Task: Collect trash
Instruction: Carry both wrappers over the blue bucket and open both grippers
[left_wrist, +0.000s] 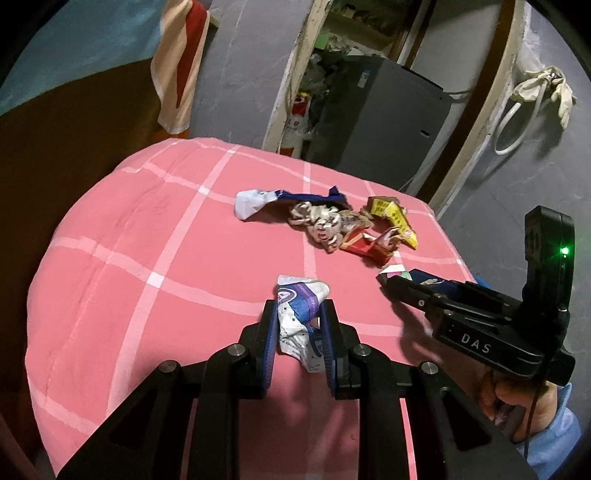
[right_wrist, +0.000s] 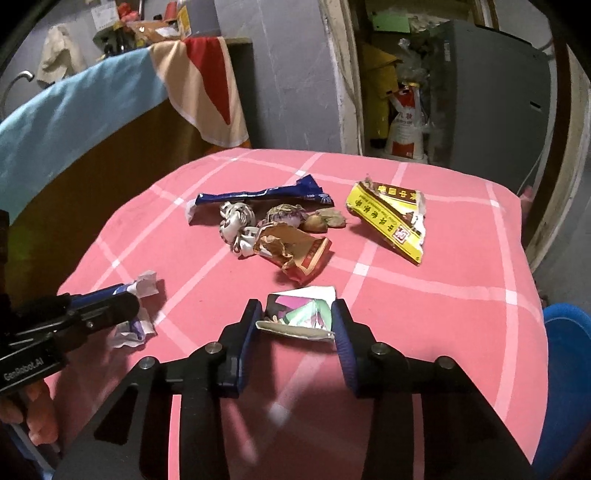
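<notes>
Two handheld grippers are working over a pink checked cover (left_wrist: 147, 229) strewn with trash. The left gripper (left_wrist: 299, 314) is clamping a crumpled white and purple wrapper (left_wrist: 301, 306) between its narrow-set blue pads, the paper bunching out above and below the fingers. Just to its right, the right gripper (right_wrist: 299, 315) is gripping a flattened pink and green carton (right_wrist: 301, 314), both pads pressing on the card's edges. The rest of the litter is lying in a loose cluster farther up the cover: a blue wrapper (right_wrist: 258, 195), a white crumpled wad (right_wrist: 238, 225) touching it, a brown and red packet (right_wrist: 295, 251) beside that, and a torn yellow box (right_wrist: 391, 221) lying apart to the right. A blue bin (right_wrist: 569, 354) is showing at the cover's right edge. A hand (left_wrist: 524, 402) in a light blue sleeve is gripping the right tool's handle.
</notes>
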